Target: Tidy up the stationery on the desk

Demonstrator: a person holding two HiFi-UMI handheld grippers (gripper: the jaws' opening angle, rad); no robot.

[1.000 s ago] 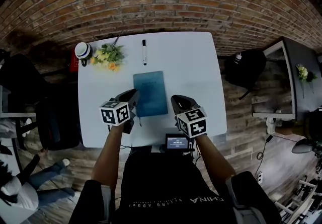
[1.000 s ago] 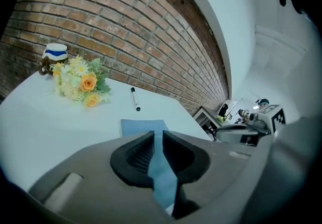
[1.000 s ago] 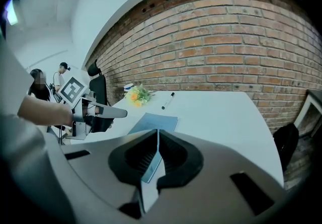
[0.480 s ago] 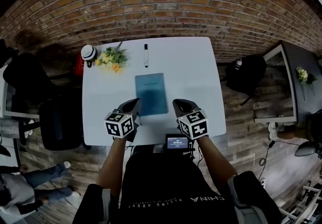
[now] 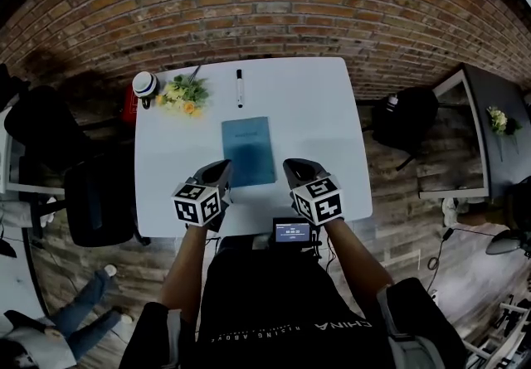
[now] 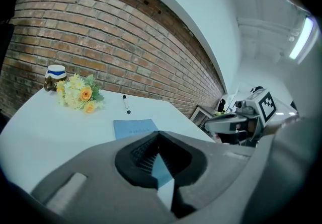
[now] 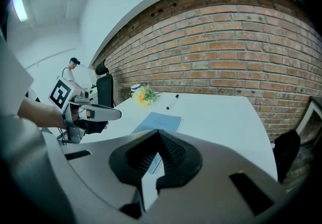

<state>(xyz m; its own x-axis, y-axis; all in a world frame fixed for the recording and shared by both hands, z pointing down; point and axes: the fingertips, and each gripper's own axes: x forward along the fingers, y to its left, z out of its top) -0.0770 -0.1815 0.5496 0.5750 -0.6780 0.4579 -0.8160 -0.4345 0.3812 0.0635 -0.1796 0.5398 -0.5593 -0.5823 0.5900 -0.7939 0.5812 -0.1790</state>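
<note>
Your left gripper [image 5: 222,167] and right gripper [image 5: 292,165] are both closed on nothing. The flat blue notebook [image 5: 248,151] lies just ahead, between their tips. In each gripper view its near edge is hidden behind the ribbed black jaws. The slim pen [image 5: 240,87] lies farther ahead on the smooth white table [image 5: 323,110].

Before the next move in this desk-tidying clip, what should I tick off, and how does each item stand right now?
1. Left gripper empty: ok, jaws shut with nothing between them.
2. Right gripper empty: ok, shut on nothing.
3. Jaws ready to grasp: not ok, both must open first.
4. Blue rectangular notebook free: ok, flat on the white table, its near end between the two grippers, held by neither.
5. Black marker pen free: ok, lying alone beyond the notebook, apart from the yellow flowers.
6. Place to put the stationery: cannot tell.
</note>
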